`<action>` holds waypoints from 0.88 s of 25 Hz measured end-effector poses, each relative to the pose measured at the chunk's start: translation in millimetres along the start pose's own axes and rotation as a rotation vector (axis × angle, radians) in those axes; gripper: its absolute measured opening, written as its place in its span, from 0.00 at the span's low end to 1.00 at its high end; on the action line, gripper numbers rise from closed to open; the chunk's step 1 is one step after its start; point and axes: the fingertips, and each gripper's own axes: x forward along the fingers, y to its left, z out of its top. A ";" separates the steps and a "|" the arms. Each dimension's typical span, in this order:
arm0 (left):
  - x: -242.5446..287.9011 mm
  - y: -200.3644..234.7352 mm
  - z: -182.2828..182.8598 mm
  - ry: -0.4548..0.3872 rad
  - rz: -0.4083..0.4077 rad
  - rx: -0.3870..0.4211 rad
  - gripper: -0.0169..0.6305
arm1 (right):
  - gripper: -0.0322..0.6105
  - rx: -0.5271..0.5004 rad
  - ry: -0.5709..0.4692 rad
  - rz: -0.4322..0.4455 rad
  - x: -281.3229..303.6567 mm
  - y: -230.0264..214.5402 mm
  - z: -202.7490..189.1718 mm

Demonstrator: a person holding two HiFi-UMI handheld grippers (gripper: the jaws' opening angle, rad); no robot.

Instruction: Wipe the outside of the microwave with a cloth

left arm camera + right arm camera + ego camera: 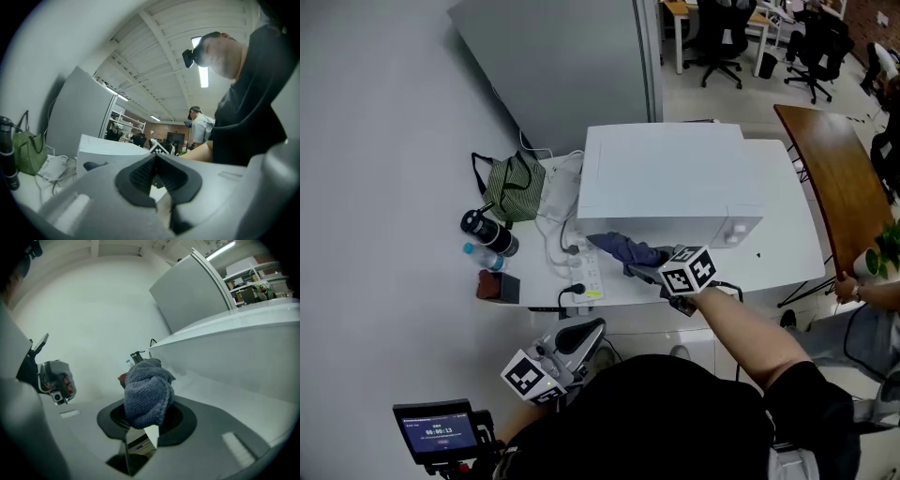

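Low at seven o'clock in the head view: left gripper (pixel 581 336), jaws pressed together with nothing between them, well apart from the table (pixel 787 246). At nine o'clock on the tabletop: black flask (pixel 487 232) beside a green striped bag (pixel 514 187). Just right of those, a white power strip (pixel 589 272). At centre, white microwave (pixel 666 173). At seven o'clock of it, blue-grey cloth (pixel 623 248) bunched and touching its near face. At five o'clock of the cloth, right gripper (pixel 649 272), clamped on that cloth.
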 end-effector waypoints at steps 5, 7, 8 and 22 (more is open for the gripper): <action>-52.9 52.4 -23.8 -0.009 -0.004 -0.018 0.03 | 0.21 0.022 -0.013 -0.077 95.2 -12.0 23.4; -69.5 70.9 -27.2 -0.007 -0.008 -0.028 0.03 | 0.21 0.036 -0.036 -0.115 121.8 -18.5 36.5; -76.2 78.7 -28.4 -0.005 -0.010 -0.033 0.03 | 0.21 0.051 -0.050 -0.132 130.4 -22.6 41.8; -25.4 59.0 -23.4 0.030 -0.113 -0.043 0.03 | 0.20 0.197 -0.211 -0.217 -0.3 -70.3 39.1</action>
